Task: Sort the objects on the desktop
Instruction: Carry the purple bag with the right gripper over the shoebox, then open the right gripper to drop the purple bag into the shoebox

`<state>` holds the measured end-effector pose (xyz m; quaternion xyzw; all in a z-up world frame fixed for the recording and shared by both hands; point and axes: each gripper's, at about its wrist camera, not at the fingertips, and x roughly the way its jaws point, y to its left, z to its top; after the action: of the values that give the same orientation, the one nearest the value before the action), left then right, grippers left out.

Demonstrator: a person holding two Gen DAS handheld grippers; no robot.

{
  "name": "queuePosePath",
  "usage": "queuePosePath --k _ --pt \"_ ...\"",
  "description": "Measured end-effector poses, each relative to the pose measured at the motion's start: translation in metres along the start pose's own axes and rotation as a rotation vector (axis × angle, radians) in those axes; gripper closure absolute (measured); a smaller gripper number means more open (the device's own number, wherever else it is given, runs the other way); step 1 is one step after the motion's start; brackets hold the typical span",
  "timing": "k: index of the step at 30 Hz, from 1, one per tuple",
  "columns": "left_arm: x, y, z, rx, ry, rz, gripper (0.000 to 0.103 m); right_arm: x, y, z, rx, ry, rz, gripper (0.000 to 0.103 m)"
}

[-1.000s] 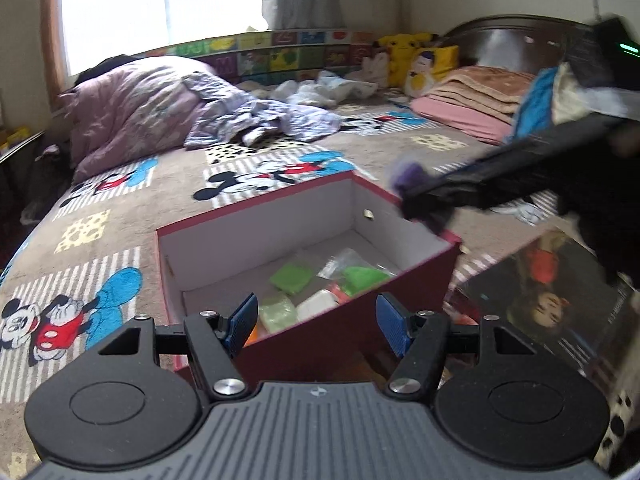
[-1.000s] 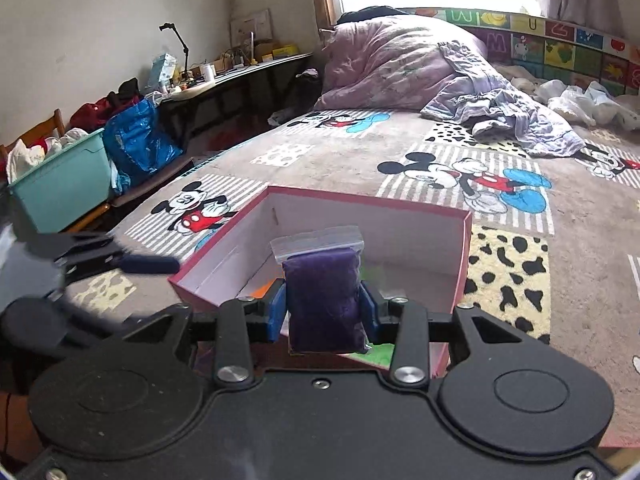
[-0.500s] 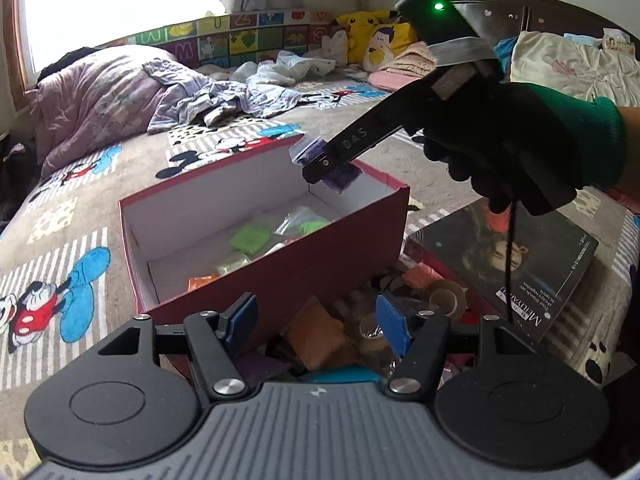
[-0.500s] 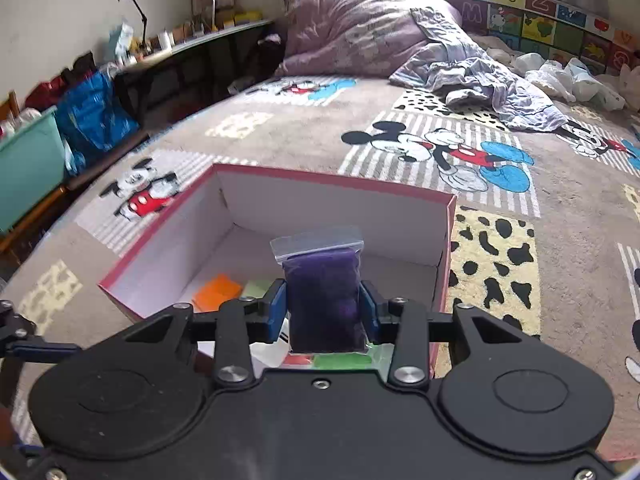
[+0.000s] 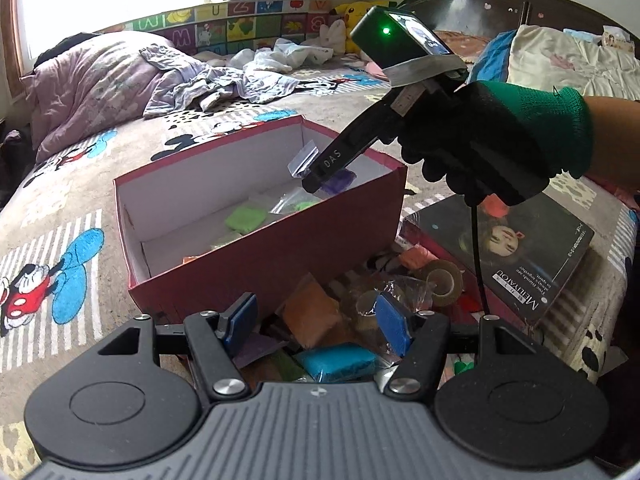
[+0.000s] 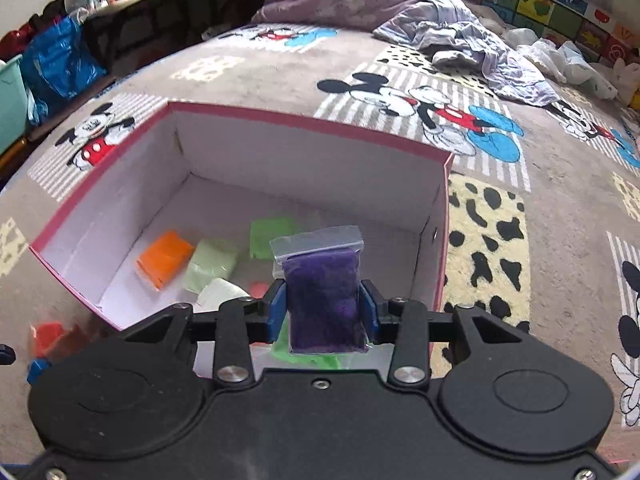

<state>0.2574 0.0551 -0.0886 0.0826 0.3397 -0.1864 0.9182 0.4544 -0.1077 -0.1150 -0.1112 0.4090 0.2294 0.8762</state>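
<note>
A red cardboard box with a white inside sits on the bed; in the right wrist view its far wall faces me. Orange and pale green packets lie in it. My right gripper is shut on a purple packet and holds it over the box's inside, also seen in the left wrist view. My left gripper is open and empty, low over a pile of packets with an orange one and a blue one.
A book and a roll of brown tape lie right of the pile. Bedding and clothes lie at the back of the Mickey Mouse bedspread. A desk and bags stand beside the bed.
My right gripper has moved forward and down over the box with the purple packet. My left gripper has pulled back from the box to above the packet pile.
</note>
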Motion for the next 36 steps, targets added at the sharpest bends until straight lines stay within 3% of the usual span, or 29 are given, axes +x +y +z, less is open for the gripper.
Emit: queuePosePath --k 5,8,18,28,36 --pt "0.000 0.000 -0.002 0.000 0.004 -0.003 0.038 0.004 0.005 -0.001 -0.024 0.011 -0.021 0.063" --pt "0.001 0.000 -0.004 -0.002 0.010 -0.002 0.038 0.005 0.005 -0.002 -0.019 0.008 -0.033 0.051" --pt "0.005 0.002 -0.007 -0.009 0.030 -0.001 0.038 -0.004 0.006 -0.003 -0.015 -0.039 -0.036 0.042" --pt "0.007 0.001 -0.008 -0.036 0.045 -0.002 0.038 -0.033 0.009 -0.006 0.002 -0.111 0.003 0.032" --pt "0.006 0.001 -0.007 -0.062 0.055 0.004 0.038 -0.069 0.000 -0.032 0.009 -0.115 0.010 0.023"
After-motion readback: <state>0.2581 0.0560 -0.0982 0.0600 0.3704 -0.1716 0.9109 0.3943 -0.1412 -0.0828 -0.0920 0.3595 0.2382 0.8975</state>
